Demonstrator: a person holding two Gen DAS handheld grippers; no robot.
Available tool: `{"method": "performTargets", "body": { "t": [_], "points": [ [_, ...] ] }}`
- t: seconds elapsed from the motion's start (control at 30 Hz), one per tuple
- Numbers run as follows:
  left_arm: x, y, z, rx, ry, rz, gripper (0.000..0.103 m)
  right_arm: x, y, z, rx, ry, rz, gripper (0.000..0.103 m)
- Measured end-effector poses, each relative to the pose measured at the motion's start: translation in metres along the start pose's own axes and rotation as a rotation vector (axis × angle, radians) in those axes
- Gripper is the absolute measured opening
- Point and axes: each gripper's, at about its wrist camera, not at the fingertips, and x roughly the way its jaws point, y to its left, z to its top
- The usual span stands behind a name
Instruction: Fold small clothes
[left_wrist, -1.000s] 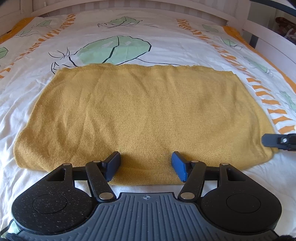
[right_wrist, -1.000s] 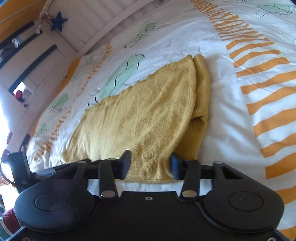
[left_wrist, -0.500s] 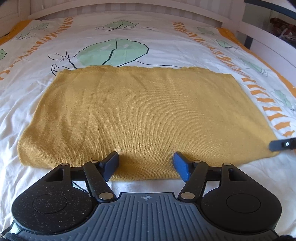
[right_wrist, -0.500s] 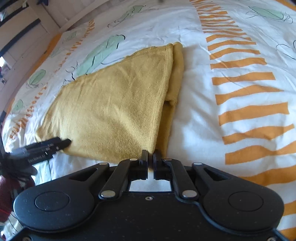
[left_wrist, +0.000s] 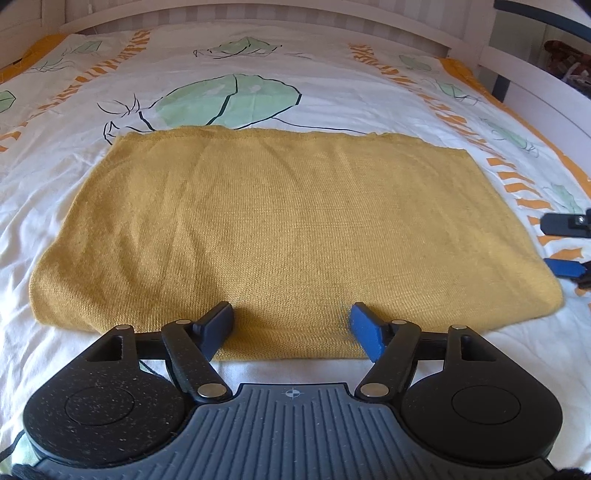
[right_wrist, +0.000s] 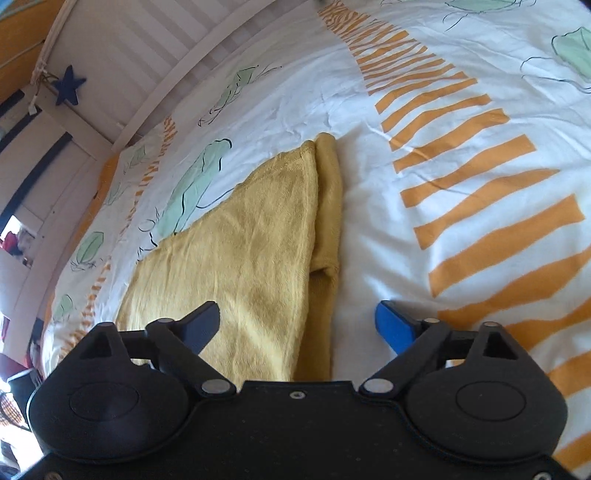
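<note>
While the yellow garment (left_wrist: 291, 236) lies folded on the bedspread (left_wrist: 332, 96), both grippers' jaws are opening, seemingly pinching nothing.

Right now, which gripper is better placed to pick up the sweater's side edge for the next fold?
Right. The right gripper straddles the yellow sweater's side edge, jaws opening. The left gripper sits mid near hem, also opening.

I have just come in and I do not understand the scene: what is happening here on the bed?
A person with a gripper in each hand is folding a mustard-yellow knit garment that lies flat on the patterned bedcover. The left gripper sits at its near edge, jaws opening, gripping nothing. The right gripper at the garment's side is opening too, with no fabric pinched.
</note>
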Motion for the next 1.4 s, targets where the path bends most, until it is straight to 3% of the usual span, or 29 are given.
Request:
{"method": "performTargets", "body": {
  "t": [0.1,0.83,1.0,1.13,1.3,1.4],
  "points": [
    [0.000,-0.001,0.000,0.002,0.001,0.005,0.069,0.010,0.002,0.003,0.001,0.001,0.015,0.103],
    [0.002,-0.004,0.008,0.002,0.039,0.026,0.071,0.059,-0.001,0.030,0.023,-0.018,0.203,0.103],
    [-0.007,0.008,0.033,-0.030,0.076,-0.027,0.065,0.053,-0.002,0.020,-0.048,-0.063,0.238,0.103],
    [-0.008,0.013,0.069,-0.033,0.008,0.036,0.065,0.053,0.003,0.021,-0.072,-0.052,0.217,0.103],
    [0.023,0.010,0.104,0.003,0.010,0.085,0.065,0.054,0.003,0.025,-0.053,-0.035,0.216,0.103],
    [0.042,0.005,0.113,0.006,0.029,0.070,0.065,0.055,0.003,0.027,-0.048,-0.019,0.213,0.103]
  ]
}}
